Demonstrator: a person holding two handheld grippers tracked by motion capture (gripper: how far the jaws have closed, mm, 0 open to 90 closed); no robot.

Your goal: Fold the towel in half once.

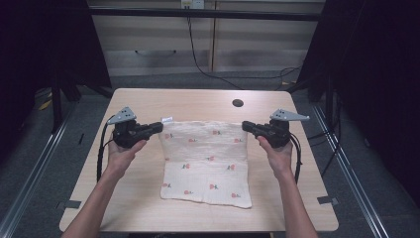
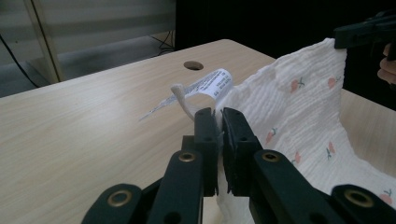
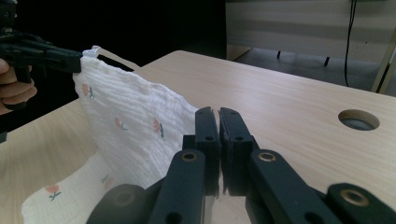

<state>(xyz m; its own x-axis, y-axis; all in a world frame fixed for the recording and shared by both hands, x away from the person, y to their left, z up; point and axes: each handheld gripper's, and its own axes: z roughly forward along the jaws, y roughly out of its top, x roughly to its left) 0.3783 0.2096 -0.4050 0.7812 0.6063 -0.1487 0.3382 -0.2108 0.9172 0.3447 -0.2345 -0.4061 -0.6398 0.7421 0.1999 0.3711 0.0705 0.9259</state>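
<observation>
A white cloth [image 1: 205, 161] with small red flower prints lies on the wooden table [image 1: 148, 208], its far edge lifted off the surface. My left gripper [image 1: 159, 126] is shut on the far left corner, beside the care label [image 2: 212, 85]. My right gripper [image 1: 245, 126] is shut on the far right corner. In the left gripper view the jaws [image 2: 219, 116] pinch the cloth [image 2: 299, 107], which stretches across to the other gripper [image 2: 362, 33]. In the right gripper view the jaws [image 3: 218, 114] hold the cloth [image 3: 126, 121], which runs to the other gripper [image 3: 42, 55]. The near half rests flat.
A round cable hole [image 1: 237, 103] sits in the table behind the cloth. Pale cabinets [image 1: 198, 44] with a dangling black cable stand beyond the far edge. Dark curtains flank both sides. Bare wood surrounds the cloth on all sides.
</observation>
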